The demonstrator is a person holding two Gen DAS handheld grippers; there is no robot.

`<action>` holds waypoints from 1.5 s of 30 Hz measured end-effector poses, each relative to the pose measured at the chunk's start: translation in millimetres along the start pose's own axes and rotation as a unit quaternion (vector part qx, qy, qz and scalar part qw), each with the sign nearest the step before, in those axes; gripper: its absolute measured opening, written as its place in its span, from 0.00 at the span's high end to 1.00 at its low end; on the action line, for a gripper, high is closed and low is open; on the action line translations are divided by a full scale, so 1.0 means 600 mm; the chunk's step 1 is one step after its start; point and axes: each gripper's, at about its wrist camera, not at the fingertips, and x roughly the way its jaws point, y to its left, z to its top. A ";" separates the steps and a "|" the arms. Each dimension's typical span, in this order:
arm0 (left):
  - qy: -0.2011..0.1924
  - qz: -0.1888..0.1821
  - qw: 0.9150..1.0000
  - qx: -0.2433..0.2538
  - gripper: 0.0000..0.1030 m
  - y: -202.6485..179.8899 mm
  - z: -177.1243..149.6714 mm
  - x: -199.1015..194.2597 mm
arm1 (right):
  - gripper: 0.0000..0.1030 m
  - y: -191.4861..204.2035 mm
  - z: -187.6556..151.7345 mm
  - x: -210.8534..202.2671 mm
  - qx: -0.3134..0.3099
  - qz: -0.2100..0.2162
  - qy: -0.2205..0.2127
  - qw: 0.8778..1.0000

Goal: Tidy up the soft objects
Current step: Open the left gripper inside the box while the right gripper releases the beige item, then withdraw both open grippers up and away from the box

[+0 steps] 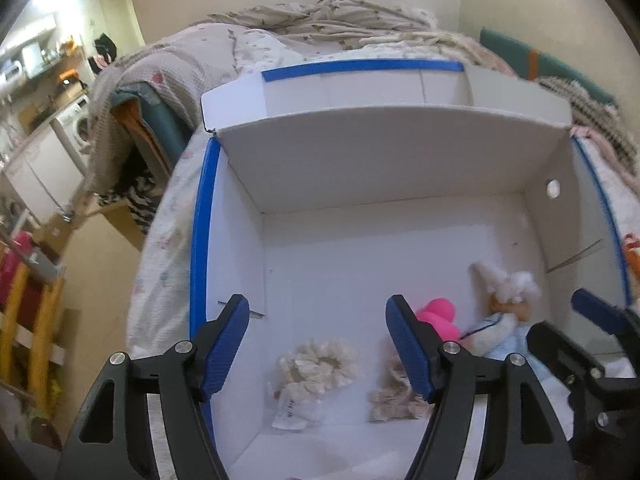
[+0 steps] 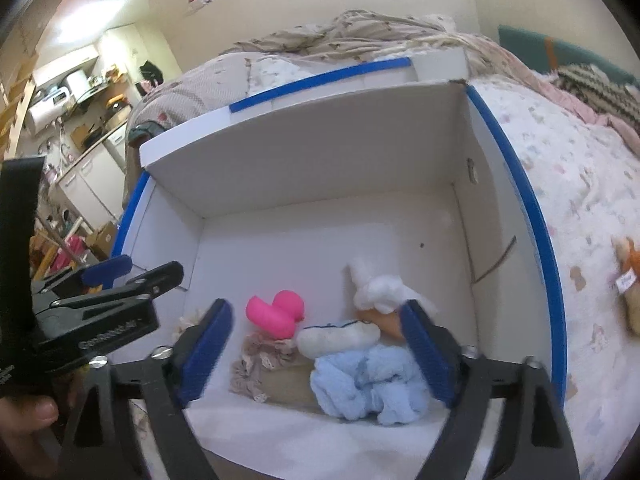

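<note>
A white cardboard box point(image 1: 360, 168) with blue tape on its rims lies open on a bed; it also shows in the right wrist view point(image 2: 320, 168). Inside lie a pink rubber duck point(image 2: 276, 314), a doll in light blue with white hair point(image 2: 360, 360), a cream scrunchie point(image 1: 320, 364) and a beige lace scrunchie point(image 2: 260, 364). My left gripper point(image 1: 318, 346) is open and empty above the box's near left part. My right gripper point(image 2: 316, 350) is open over the doll, with nothing held between its fingers.
A floral bedsheet point(image 2: 592, 184) surrounds the box, with rumpled blankets point(image 1: 340, 20) behind it. A small orange plush toy point(image 2: 630, 280) lies on the sheet right of the box. A kitchen area with a washing machine point(image 1: 76, 128) is at far left.
</note>
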 end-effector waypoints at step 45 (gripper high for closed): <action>-0.095 -0.030 0.991 -0.092 0.12 0.142 -0.196 -0.208 | 0.00 0.034 -0.124 -0.137 -0.005 -0.042 -0.024 0.999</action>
